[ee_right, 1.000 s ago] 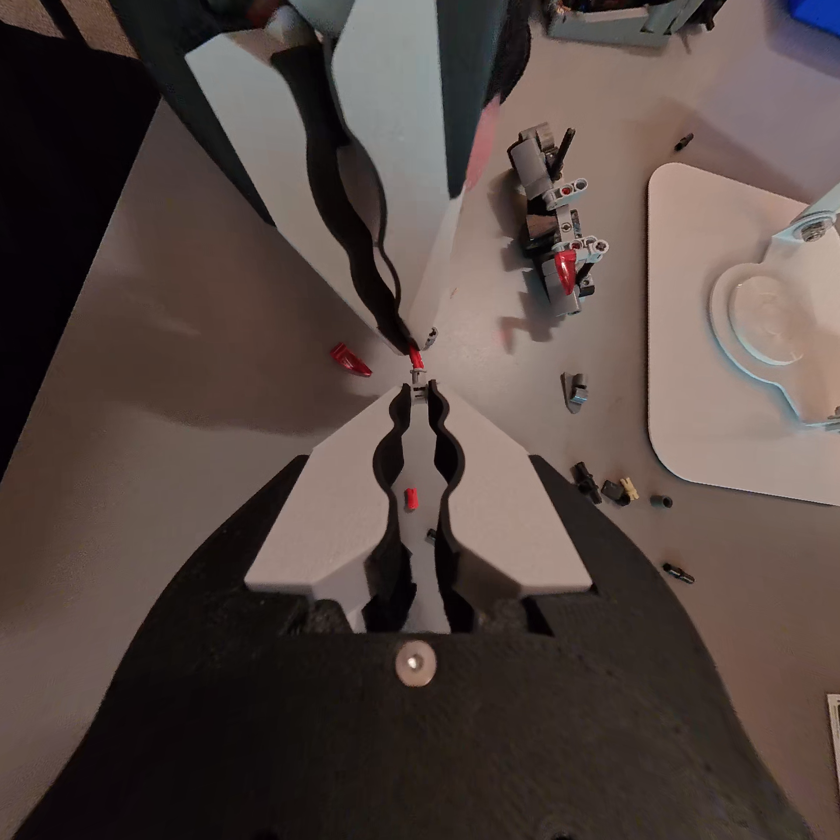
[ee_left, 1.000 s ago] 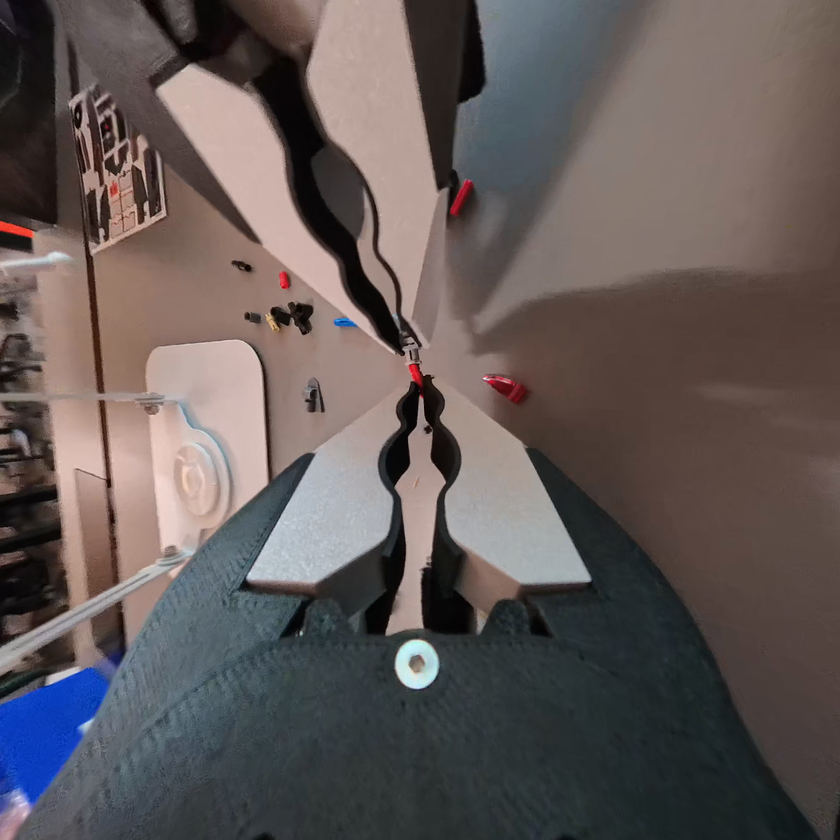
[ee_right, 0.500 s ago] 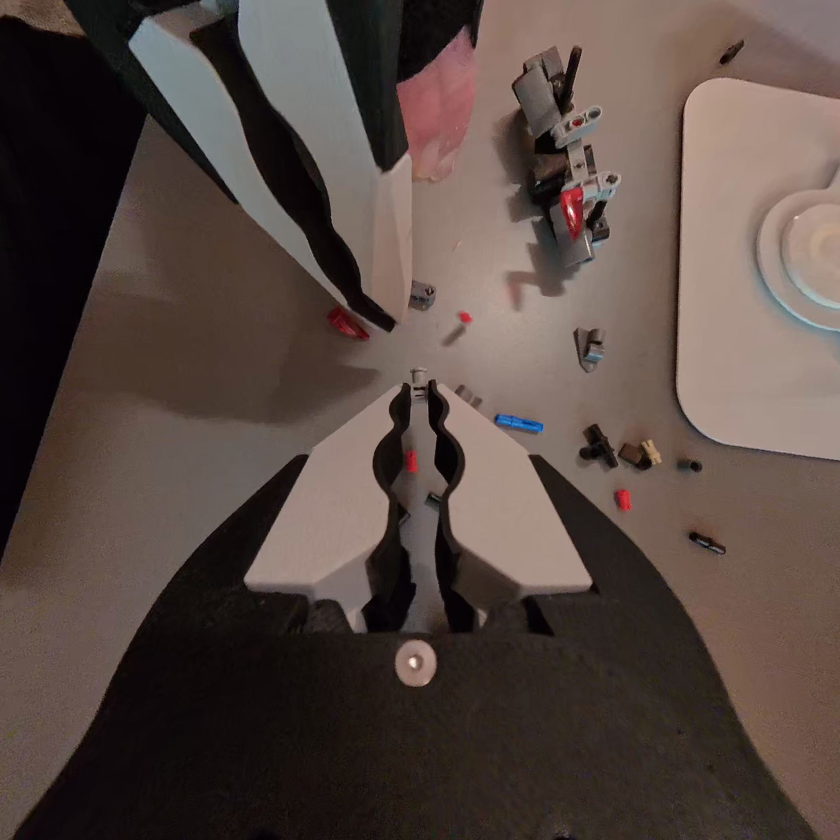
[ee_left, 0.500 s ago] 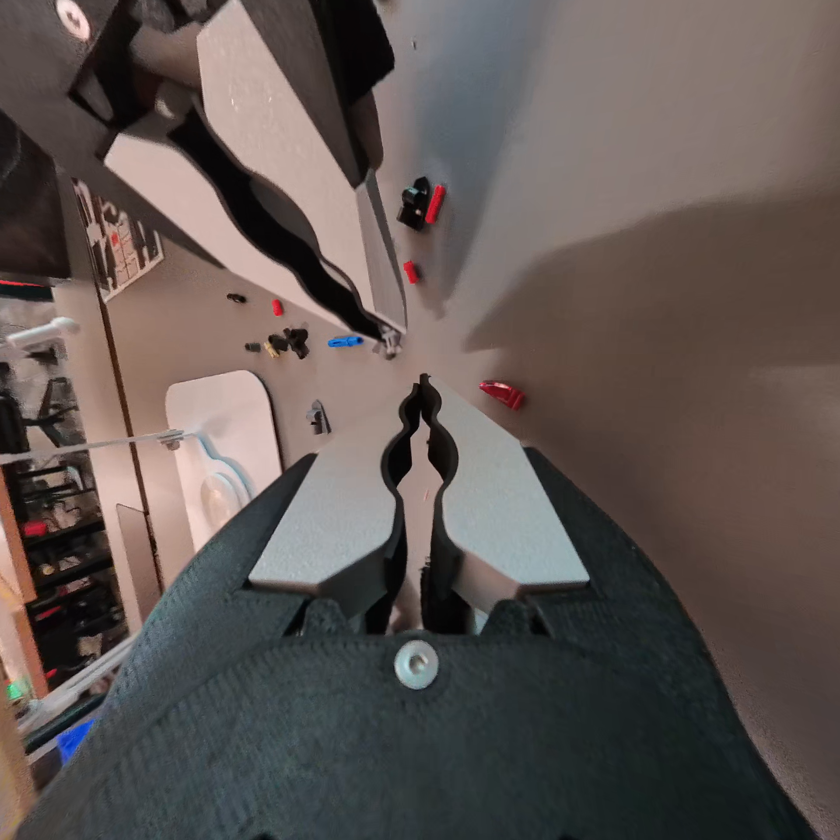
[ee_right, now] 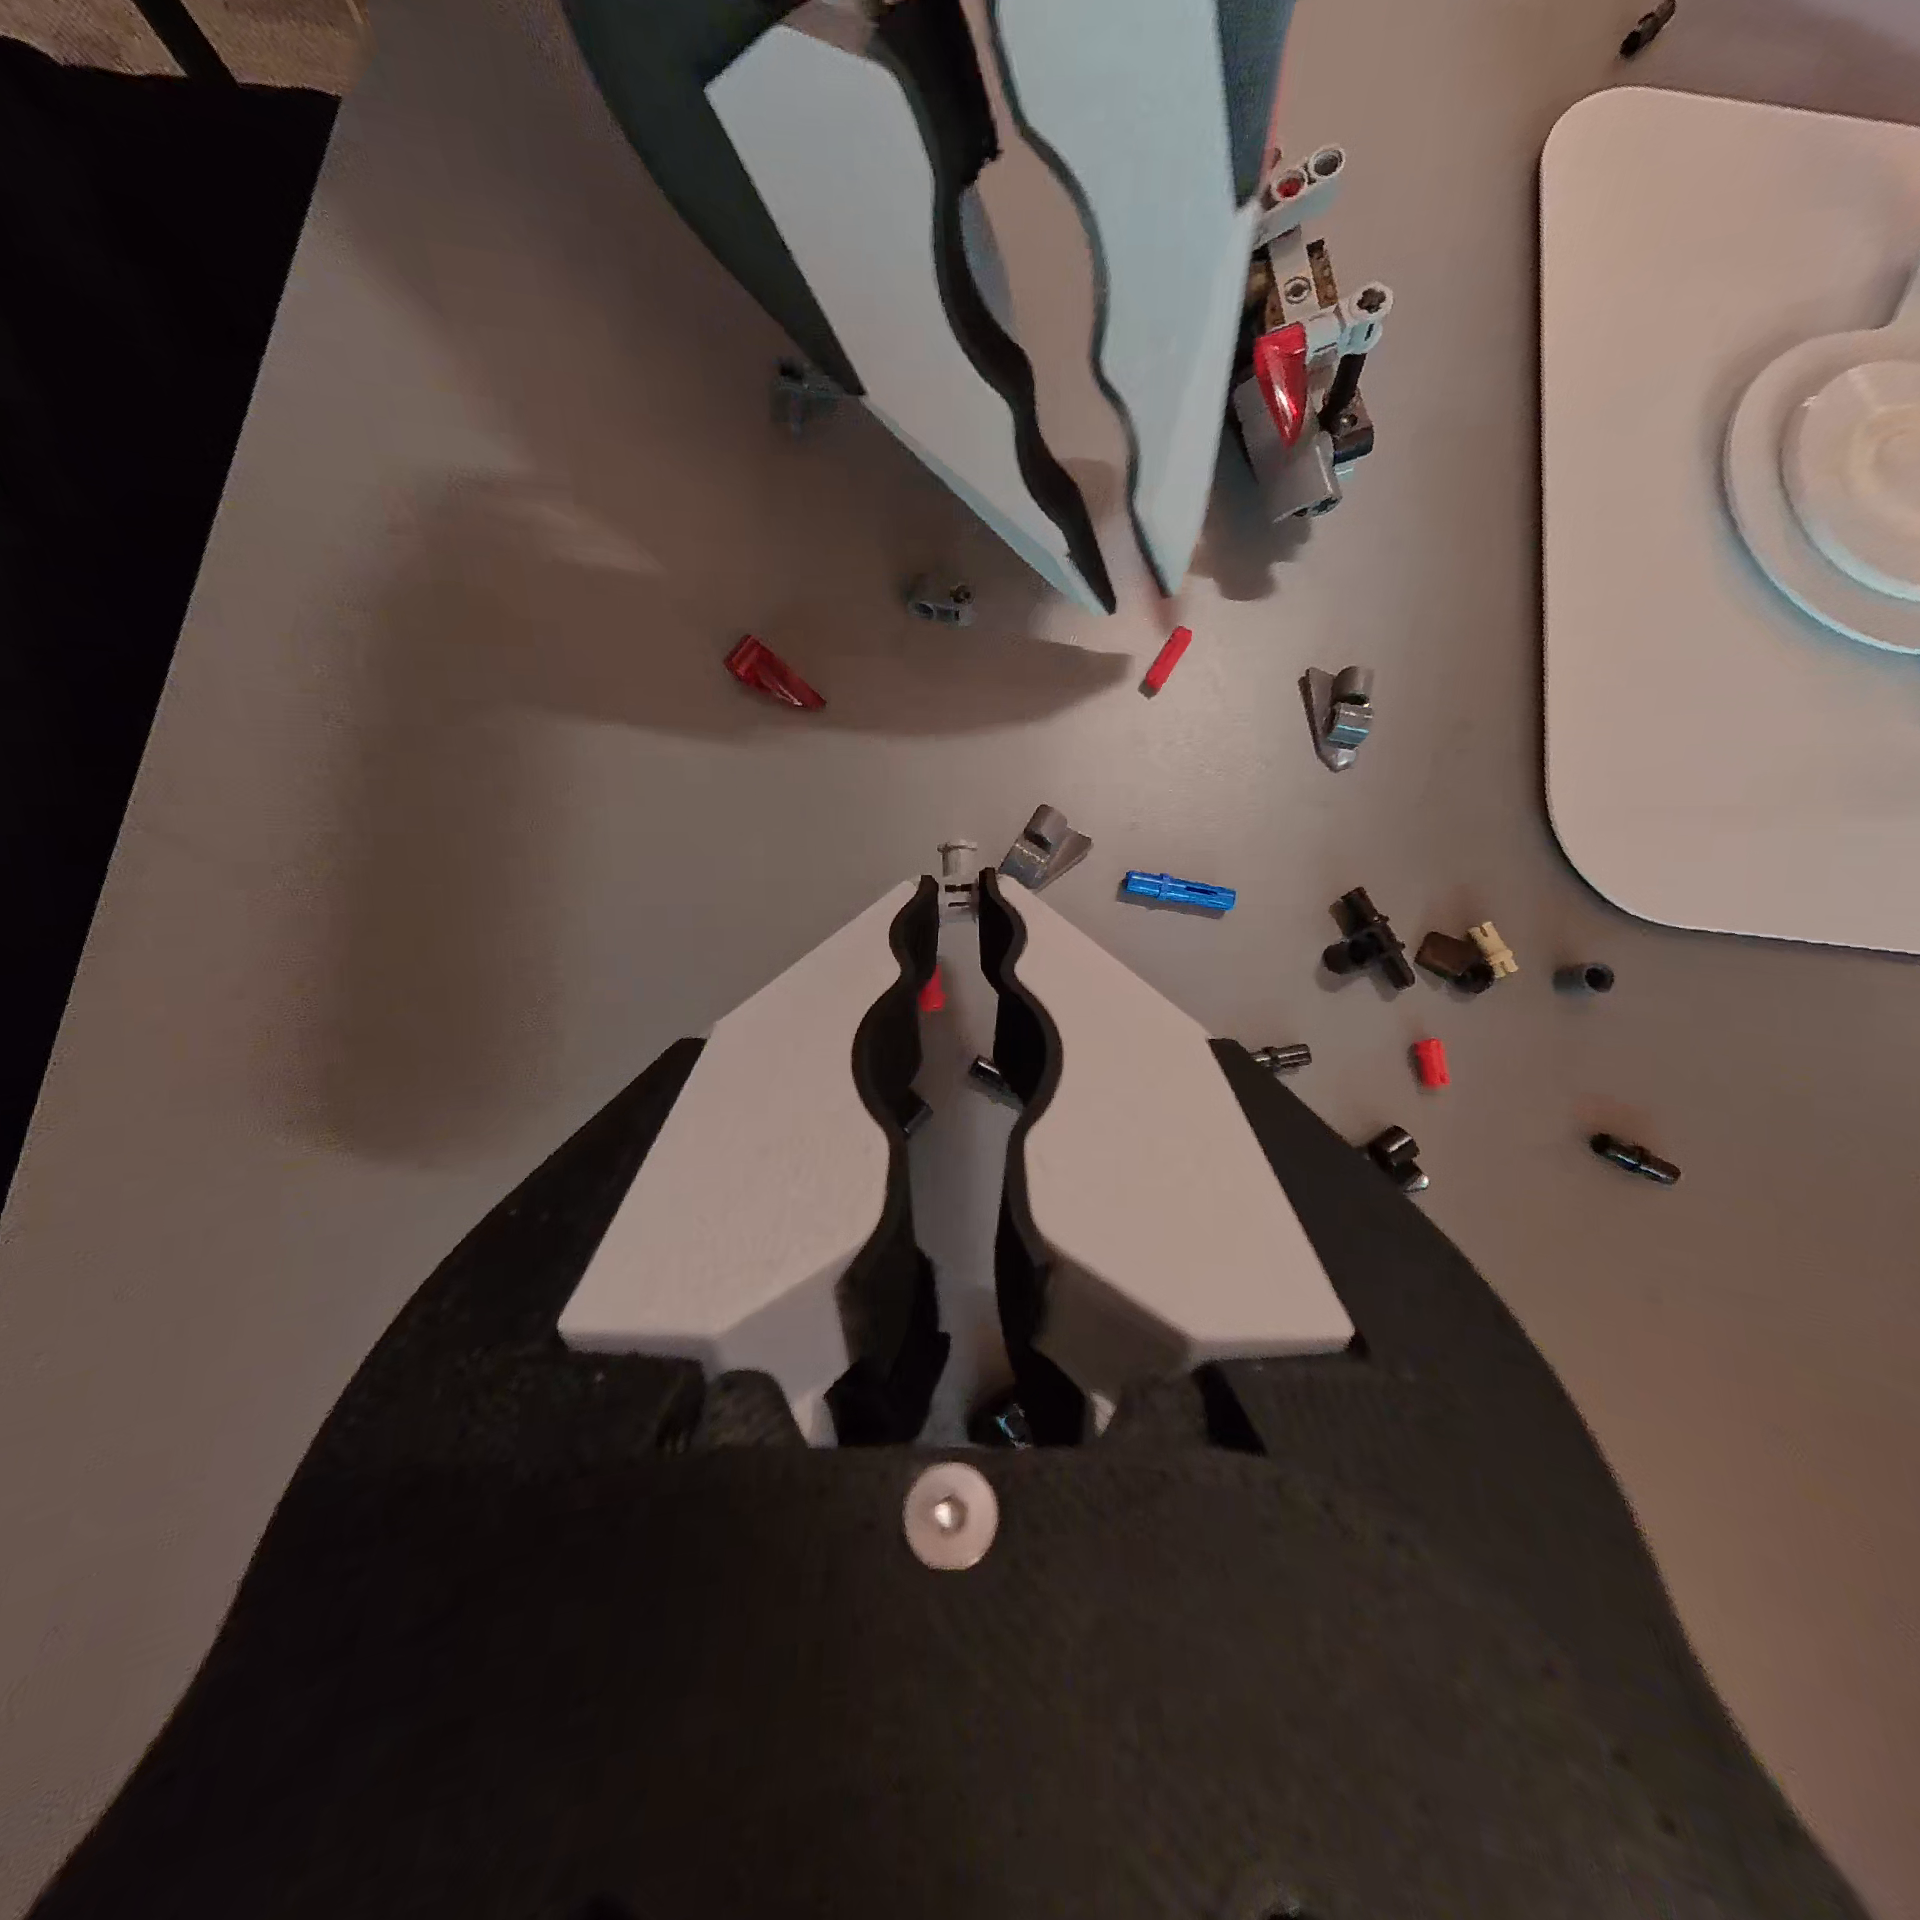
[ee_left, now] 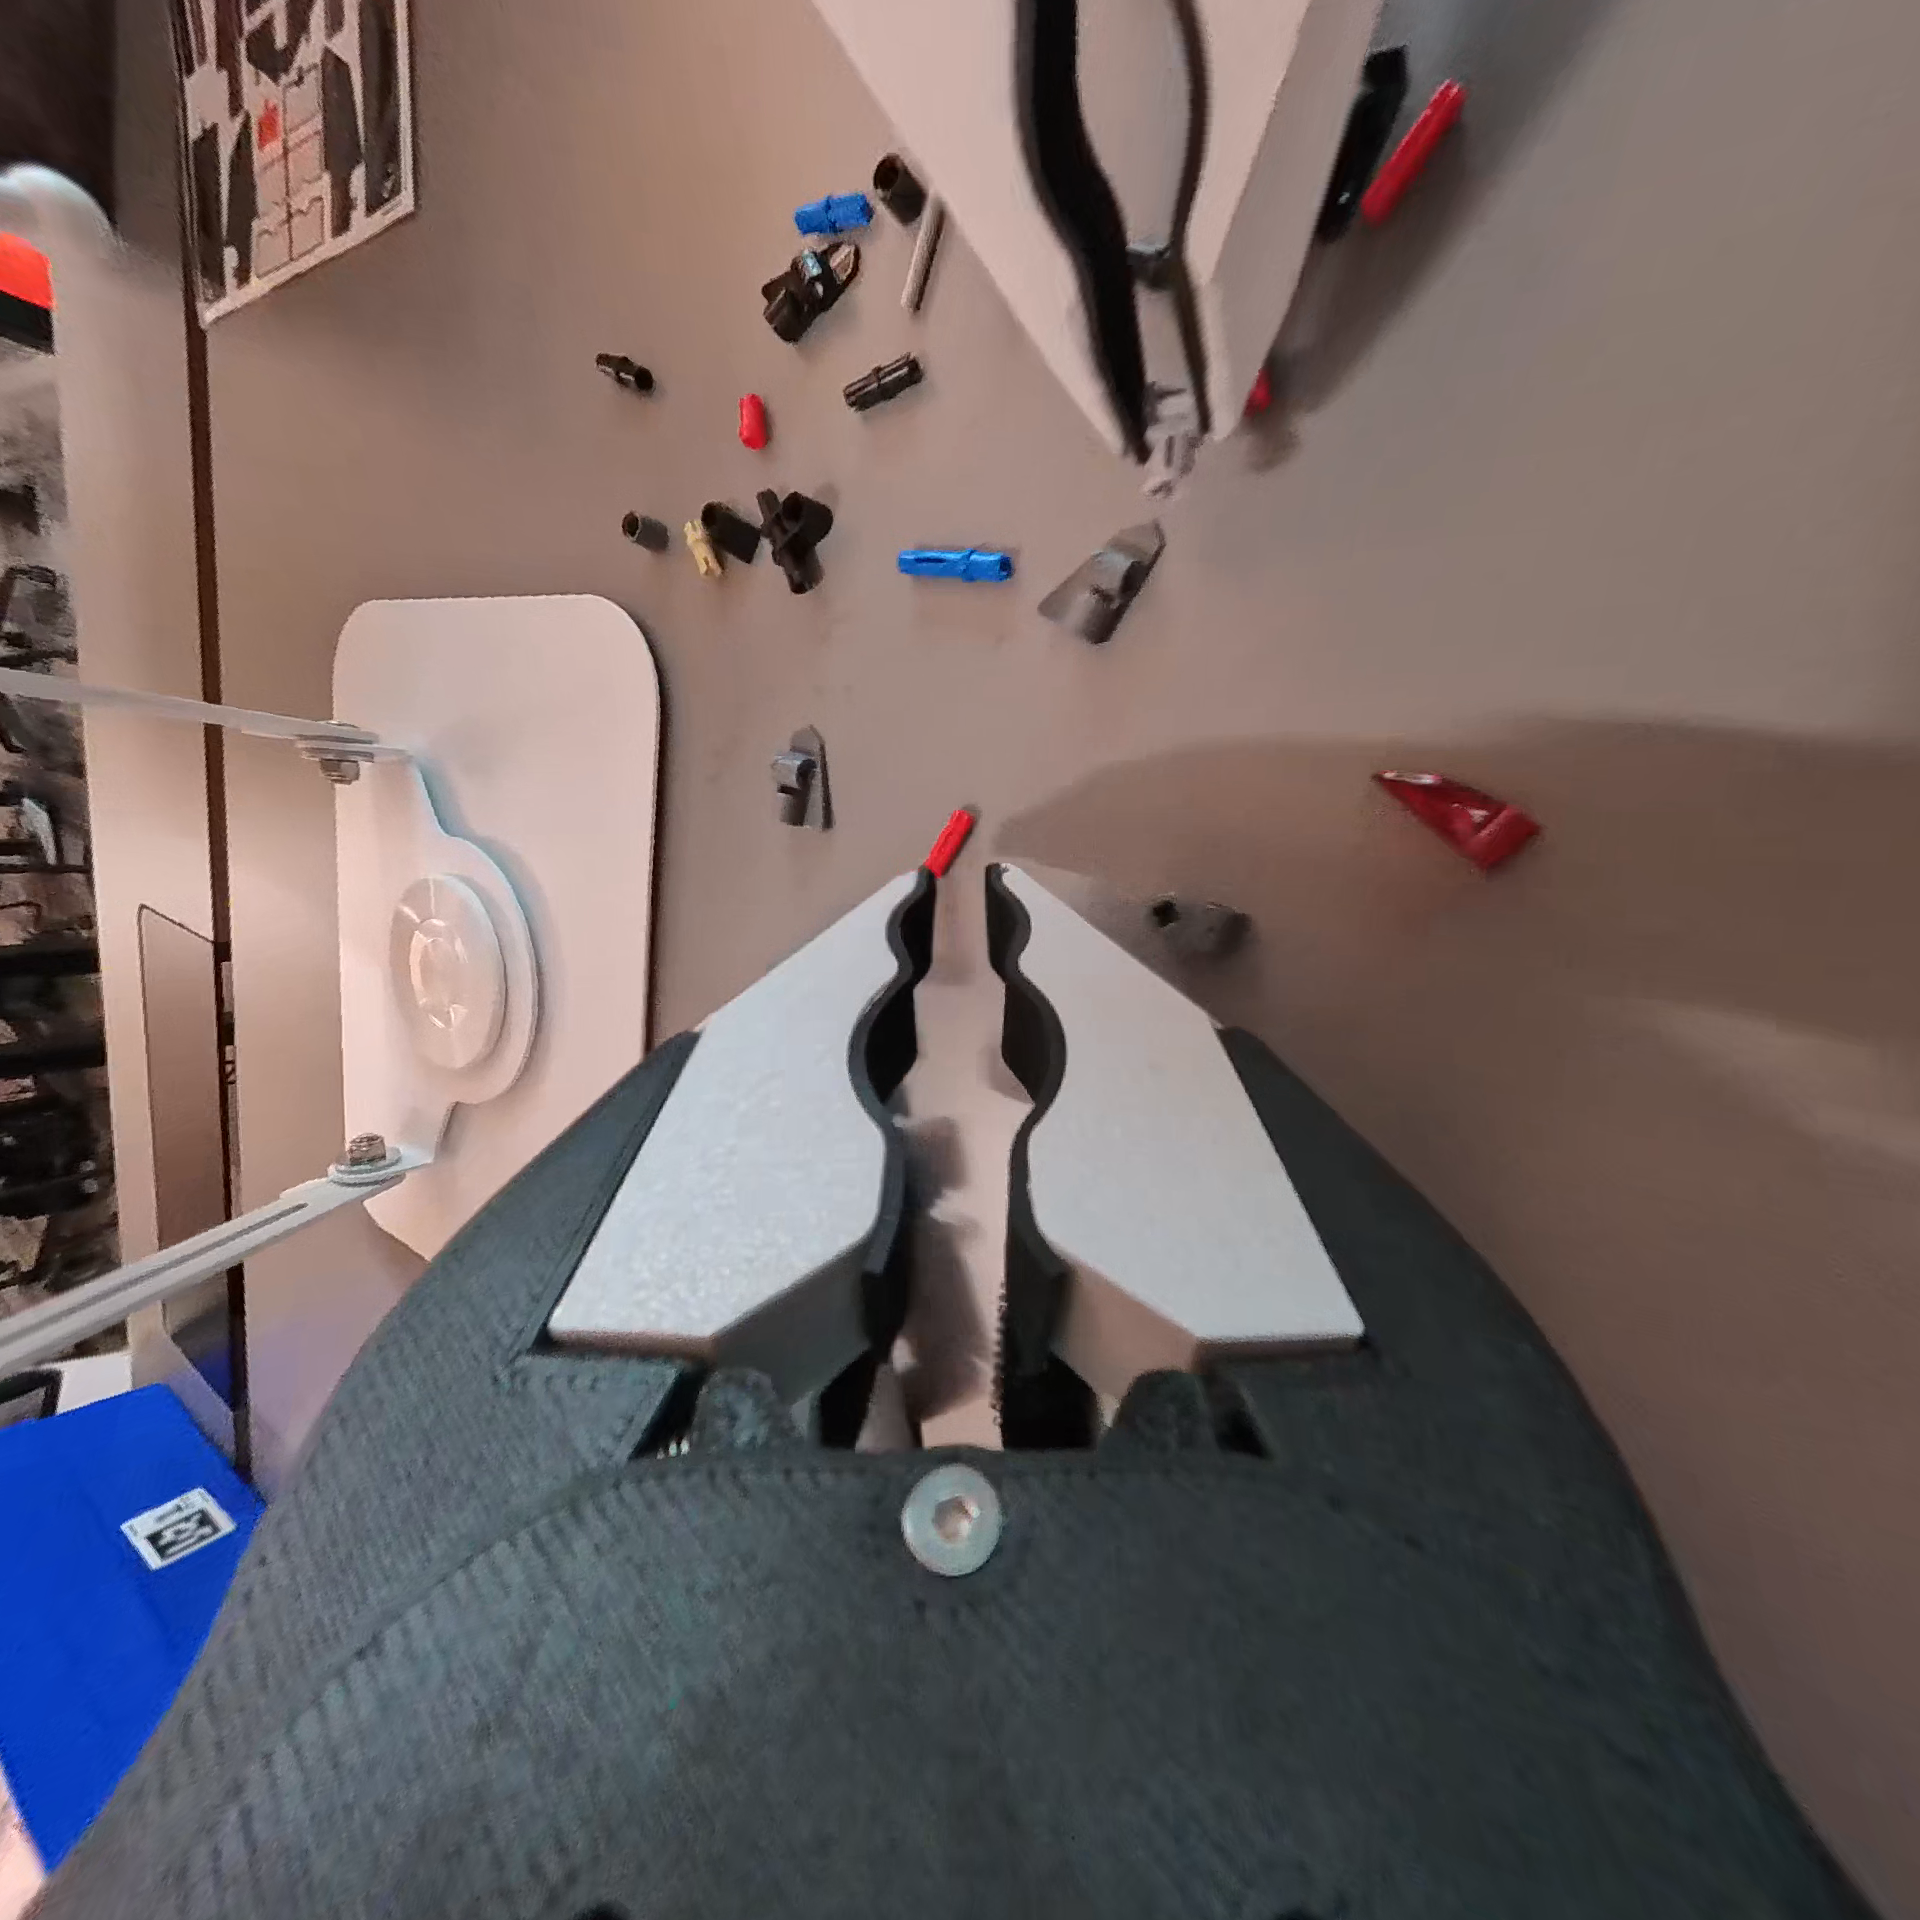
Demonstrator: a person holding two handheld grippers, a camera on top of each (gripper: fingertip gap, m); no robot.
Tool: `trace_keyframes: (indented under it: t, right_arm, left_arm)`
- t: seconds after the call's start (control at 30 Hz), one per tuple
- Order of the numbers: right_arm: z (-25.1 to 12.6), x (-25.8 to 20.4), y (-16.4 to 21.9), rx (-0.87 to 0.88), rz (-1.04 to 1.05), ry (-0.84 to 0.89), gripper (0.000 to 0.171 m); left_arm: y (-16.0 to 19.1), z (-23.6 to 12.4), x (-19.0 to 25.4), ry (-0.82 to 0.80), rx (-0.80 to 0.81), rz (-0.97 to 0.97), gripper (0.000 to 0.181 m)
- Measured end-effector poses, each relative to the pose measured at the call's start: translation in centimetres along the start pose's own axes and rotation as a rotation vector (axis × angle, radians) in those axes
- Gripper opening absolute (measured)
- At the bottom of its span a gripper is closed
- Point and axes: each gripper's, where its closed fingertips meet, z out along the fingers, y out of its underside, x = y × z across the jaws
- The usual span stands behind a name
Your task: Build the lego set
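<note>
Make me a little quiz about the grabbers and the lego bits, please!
1. True or false: the left gripper grips the red pin.
2. What does the right gripper pinch? A) a black pin B) the small grey pin C) a red wedge
3. Fill in: the long pin on the table beside the right gripper's tips is ___.
Key: 1 false, it lies loose by the open tips; 2 B; 3 blue.

Right wrist view: the half-built model (ee_right: 1304, 395) sits upper right on the table (ee_right: 436, 831) — loose pins (ee_right: 1179, 891) below it, base plate (ee_right: 1662, 520) at far right.
</note>
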Motion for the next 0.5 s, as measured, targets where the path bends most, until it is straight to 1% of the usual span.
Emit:
trace_keyframes:
  t: [0.07, 0.17, 0.37, 0.5]
  right_arm:
    - [0.0, -0.1, 0.0, 0.003, 0.000, -0.004, 0.005]
    - [0.0, -0.2, 0.0, 0.011, -0.001, -0.013, 0.005]
    - [-0.1, -0.4, 0.0, 0.016, -0.005, -0.019, 0.005]
    - [-0.1, -0.4, 0.0, 0.020, -0.003, -0.021, 0.005]
  left_arm:
    - [-0.1, 0.3, -0.2, 0.007, 0.001, 0.054, 0.013]
    - [-0.2, 0.7, -0.5, 0.030, -0.005, 0.145, 0.017]
    - [-0.3, 1.4, -0.3, 0.125, -0.036, 0.264, 0.012]
    - [0.0, 1.9, -0.6, 0.164, -0.059, 0.301, 0.003]
